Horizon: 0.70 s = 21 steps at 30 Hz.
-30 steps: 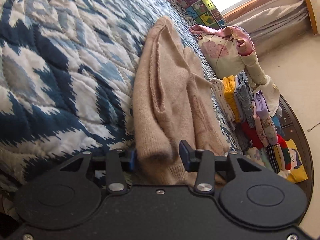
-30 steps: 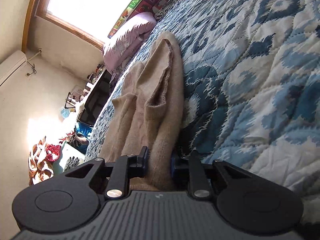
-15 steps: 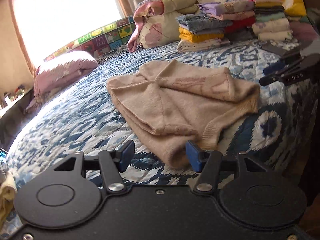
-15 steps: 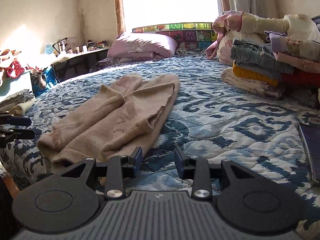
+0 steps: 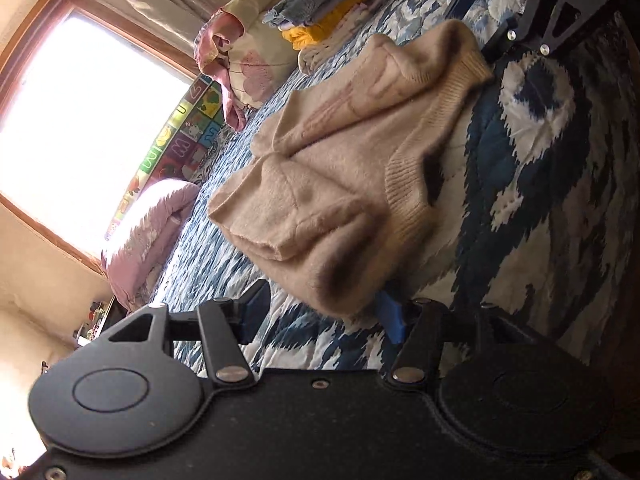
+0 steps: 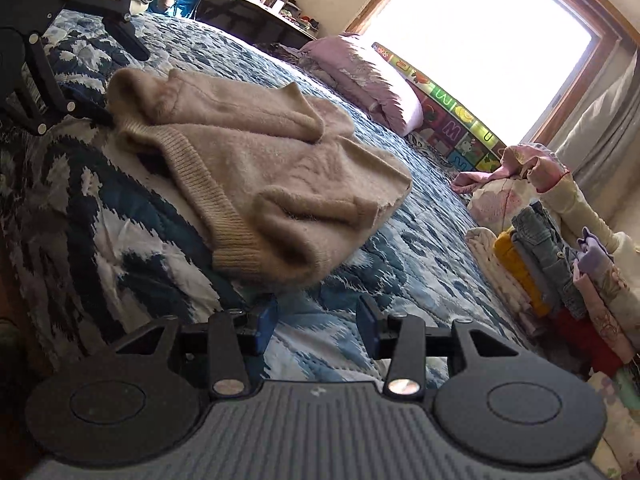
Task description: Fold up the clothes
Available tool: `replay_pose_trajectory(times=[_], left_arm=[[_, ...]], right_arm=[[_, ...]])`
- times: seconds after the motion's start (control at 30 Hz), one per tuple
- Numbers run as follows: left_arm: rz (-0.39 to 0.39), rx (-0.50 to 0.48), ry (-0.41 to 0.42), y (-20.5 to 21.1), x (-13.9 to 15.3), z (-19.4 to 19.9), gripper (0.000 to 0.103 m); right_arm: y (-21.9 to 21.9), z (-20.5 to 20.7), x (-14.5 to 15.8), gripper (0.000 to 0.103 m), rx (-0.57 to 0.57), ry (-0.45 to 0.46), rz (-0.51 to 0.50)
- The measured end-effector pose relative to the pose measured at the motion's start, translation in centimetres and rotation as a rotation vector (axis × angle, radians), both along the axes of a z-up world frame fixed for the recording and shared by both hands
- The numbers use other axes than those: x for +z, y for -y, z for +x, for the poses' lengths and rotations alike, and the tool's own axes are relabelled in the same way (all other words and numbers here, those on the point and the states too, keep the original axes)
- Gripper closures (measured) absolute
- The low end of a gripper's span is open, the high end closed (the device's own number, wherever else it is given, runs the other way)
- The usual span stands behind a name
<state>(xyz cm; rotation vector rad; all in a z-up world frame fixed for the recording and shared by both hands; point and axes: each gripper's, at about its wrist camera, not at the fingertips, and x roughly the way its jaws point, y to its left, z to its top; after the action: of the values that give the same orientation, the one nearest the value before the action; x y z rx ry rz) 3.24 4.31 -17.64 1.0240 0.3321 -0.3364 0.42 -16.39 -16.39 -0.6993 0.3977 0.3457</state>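
A beige knitted sweater [image 5: 352,160] lies folded on the blue and white quilt [image 5: 520,184]; it also shows in the right wrist view [image 6: 256,160]. My left gripper [image 5: 320,314] is open, its jaws to either side of the sweater's near folded corner, which hangs just in front of them. My right gripper [image 6: 316,326] is open and empty, just short of the sweater's other near corner, over the quilt [image 6: 392,272]. The right gripper shows at the top right of the left wrist view [image 5: 516,16], at the sweater's far ribbed end. The left gripper shows at the top left of the right wrist view [image 6: 76,52].
A stack of folded clothes [image 6: 560,256] stands on the bed to the right, next to a floral bundle [image 6: 516,188]. A purple pillow [image 6: 360,76] and a colourful alphabet mat [image 6: 448,108] lie by the window. A dark desk [image 6: 248,16] stands past the bed.
Both grippers let go of the sweater and opened. They then tilted and closed in on the sweater's two near corners from opposite ends.
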Motion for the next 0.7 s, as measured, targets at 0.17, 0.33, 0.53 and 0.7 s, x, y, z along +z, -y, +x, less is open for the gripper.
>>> replay_pose_trajectory(times=[0.17,0.33,0.53,0.7], left_arm=[[0.003,-0.019,0.038,0.2,-0.2,-0.4,0.045],[-0.168,-0.016,-0.123,-1.3,2.7,-0.8,0.045],[-0.662,0.027,-0.213,-3.7,7.6,-0.1,0.044],[-0.845,0.207,-0.273,-4.9,6.8,2.6,0.049]], right_arm=[[-1.0,0.0,-0.4,0.059,0.023,0.06,-0.048],[-1.0,-0.1,-0.1,0.056,0.018,0.051,-0.051],[0.0,-1.0,1.6,0.054,0.051,-0.059,0.045],[-0.1,-1.5,1.8,0.047,0.088,-0.101,0.098]])
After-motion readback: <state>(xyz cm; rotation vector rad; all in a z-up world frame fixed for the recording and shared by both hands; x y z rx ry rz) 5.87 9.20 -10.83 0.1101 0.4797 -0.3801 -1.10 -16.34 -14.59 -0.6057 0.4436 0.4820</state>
